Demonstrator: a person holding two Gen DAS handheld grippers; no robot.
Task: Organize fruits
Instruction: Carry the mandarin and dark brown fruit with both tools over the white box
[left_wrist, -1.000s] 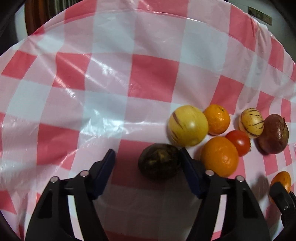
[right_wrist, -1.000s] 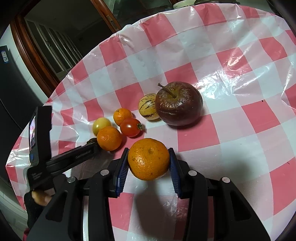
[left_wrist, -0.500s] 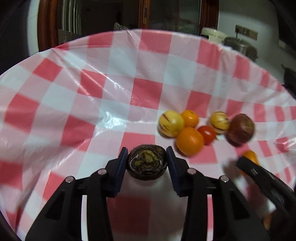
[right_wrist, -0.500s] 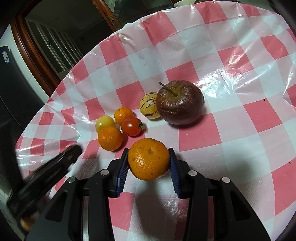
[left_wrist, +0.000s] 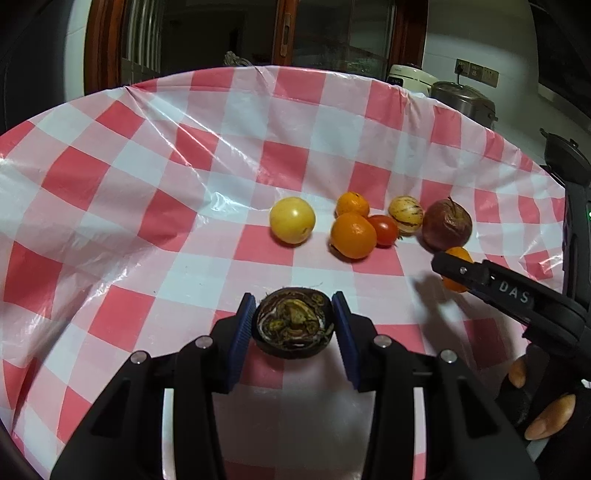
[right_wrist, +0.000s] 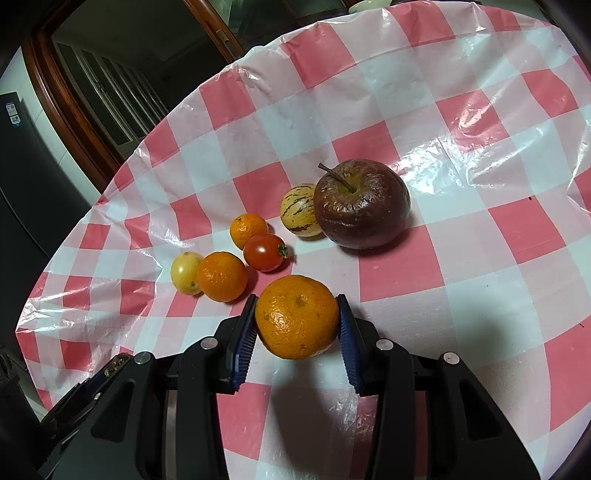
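Note:
My left gripper (left_wrist: 294, 325) is shut on a dark, shrivelled round fruit (left_wrist: 294, 328) and holds it above the checked tablecloth (left_wrist: 155, 192). My right gripper (right_wrist: 297, 318) is shut on a large orange (right_wrist: 297, 316), just above the cloth; it also shows in the left wrist view (left_wrist: 455, 269). On the cloth lie a yellow fruit (left_wrist: 292, 220), two small oranges (left_wrist: 352, 235) (left_wrist: 352, 204), a cherry tomato (left_wrist: 384, 229), a striped pale fruit (left_wrist: 405, 214) and a wrinkled dark red apple (right_wrist: 362, 204).
The round table's edge (left_wrist: 258, 70) runs along the back, with a wooden door frame (left_wrist: 96, 44) and two cookers (left_wrist: 461, 99) behind it. The fruits lie grouped right of centre.
My left gripper closed on the dark fruit, lifted it and drew back from the group. The yellow fruit now sits apart from the oranges. My right gripper held still with its orange.

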